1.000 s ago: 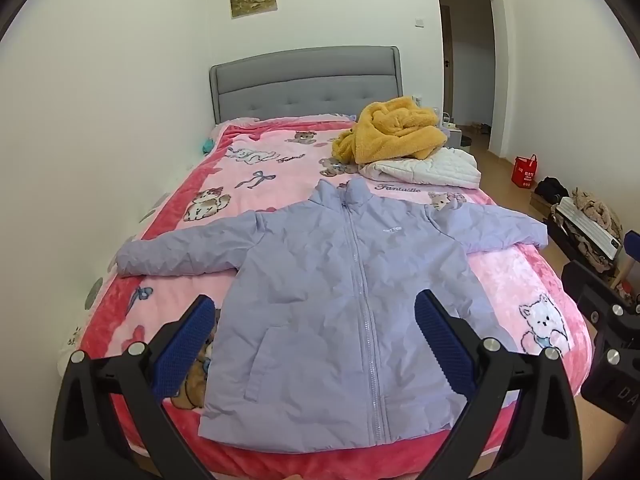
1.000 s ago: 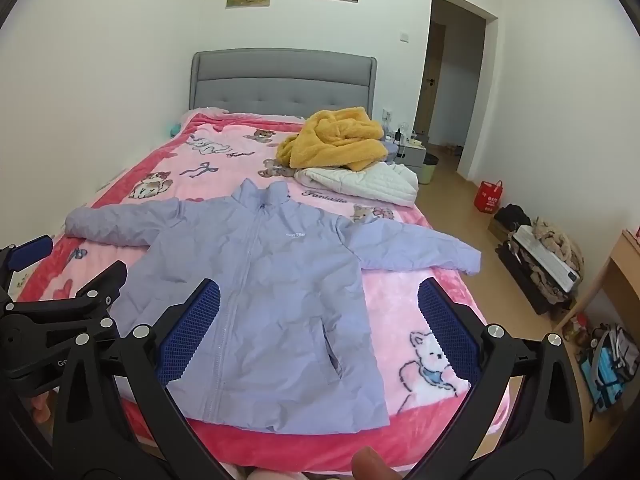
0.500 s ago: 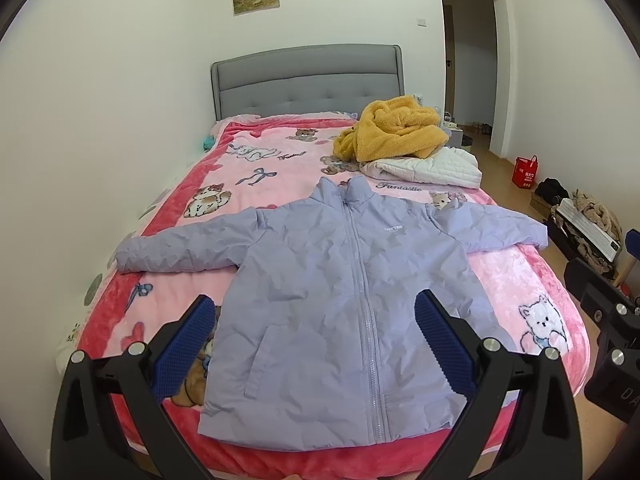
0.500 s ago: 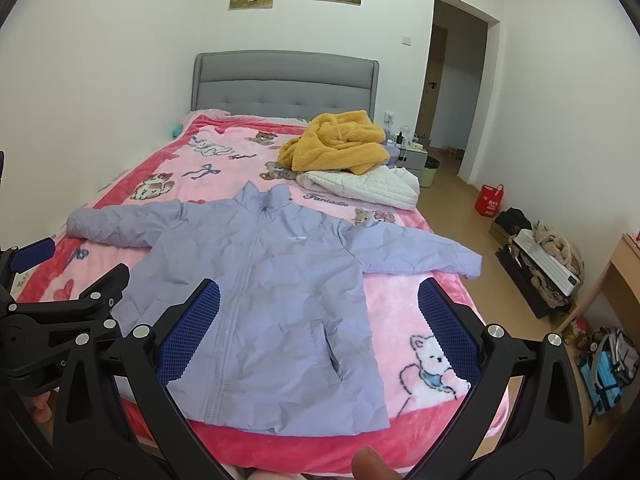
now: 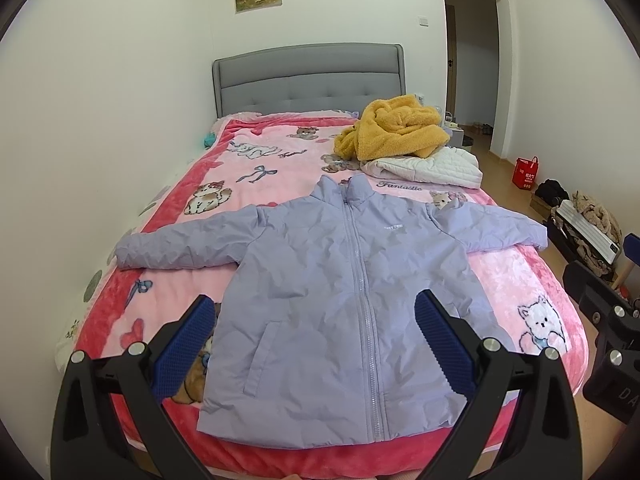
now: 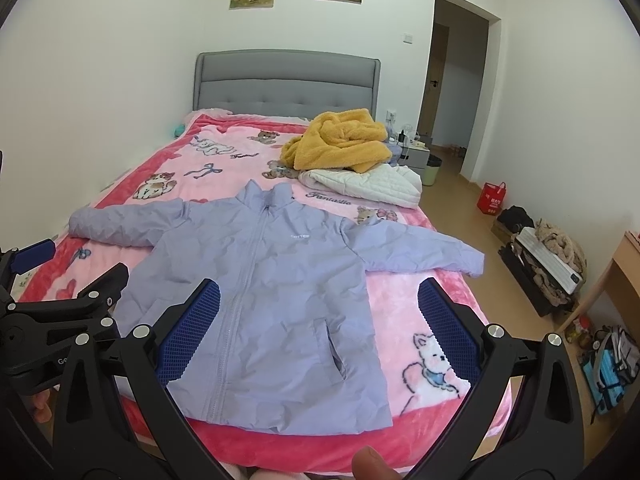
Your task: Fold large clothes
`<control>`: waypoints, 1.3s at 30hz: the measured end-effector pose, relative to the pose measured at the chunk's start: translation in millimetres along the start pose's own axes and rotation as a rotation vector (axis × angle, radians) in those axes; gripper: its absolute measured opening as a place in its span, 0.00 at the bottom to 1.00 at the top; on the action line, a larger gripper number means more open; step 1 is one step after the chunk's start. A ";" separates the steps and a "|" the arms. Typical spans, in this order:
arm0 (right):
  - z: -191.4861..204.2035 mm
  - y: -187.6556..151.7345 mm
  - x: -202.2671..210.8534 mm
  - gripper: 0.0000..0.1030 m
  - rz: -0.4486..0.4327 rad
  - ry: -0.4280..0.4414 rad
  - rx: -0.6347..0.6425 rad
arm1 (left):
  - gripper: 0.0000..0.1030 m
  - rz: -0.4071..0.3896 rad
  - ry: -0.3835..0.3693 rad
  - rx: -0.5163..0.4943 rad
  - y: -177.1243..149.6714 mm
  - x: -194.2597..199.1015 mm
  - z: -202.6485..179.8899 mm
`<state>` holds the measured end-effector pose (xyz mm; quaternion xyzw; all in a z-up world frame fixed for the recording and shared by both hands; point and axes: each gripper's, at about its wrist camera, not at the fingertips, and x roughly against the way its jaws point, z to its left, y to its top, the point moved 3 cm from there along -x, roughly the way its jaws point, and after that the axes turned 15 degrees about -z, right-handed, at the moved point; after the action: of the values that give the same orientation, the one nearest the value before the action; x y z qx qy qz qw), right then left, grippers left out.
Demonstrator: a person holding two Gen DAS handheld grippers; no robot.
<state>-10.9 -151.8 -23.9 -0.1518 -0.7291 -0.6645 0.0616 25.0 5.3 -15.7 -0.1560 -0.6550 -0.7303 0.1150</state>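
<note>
Room, left wrist view: pink blanket (image 5: 280, 168) covers a bed with grey headboard (image 5: 308, 76).
Jacket: one lilac jacket (image 5: 340, 280) lies flat, zipped, collar away, hem nearest; long axis runs straight ahead.
Left gripper (image 5: 316, 340): jaws wide, empty, above the hem.
Right wrist view: right gripper (image 6: 318, 328) wide, empty; right sleeve (image 6: 420, 252) nearer it.
Count: two sleeves, two other garments piled behind.

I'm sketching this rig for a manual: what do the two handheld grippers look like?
Both match: the left gripper and right gripper have black angular frames with silver bolt heads, and two fingers faced with blue textured pads. White lettering marks the black bodies. No sleeves or cables show.
</note>
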 end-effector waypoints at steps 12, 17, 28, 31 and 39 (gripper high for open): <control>1.0 0.1 0.4 0.93 0.000 0.004 -0.004 | 0.95 0.000 -0.004 0.004 -2.6 1.2 -0.5; 1.7 0.6 1.9 0.93 -0.001 0.006 -0.004 | 0.95 0.004 0.001 0.006 -3.5 2.0 -1.3; 2.3 0.7 2.2 0.93 -0.001 0.004 -0.001 | 0.95 0.007 -0.001 0.009 -4.6 3.4 -2.5; 1.6 0.6 2.1 0.93 0.000 0.006 -0.003 | 0.95 0.006 -0.005 0.010 -4.8 4.1 -2.6; 2.2 0.2 1.7 0.93 0.001 0.004 -0.003 | 0.95 0.011 -0.003 0.014 -4.9 3.3 -2.0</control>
<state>-12.3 -149.5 -23.5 -0.1509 -0.7280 -0.6658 0.0630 20.0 4.1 -19.1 -0.1601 -0.6594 -0.7248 0.1191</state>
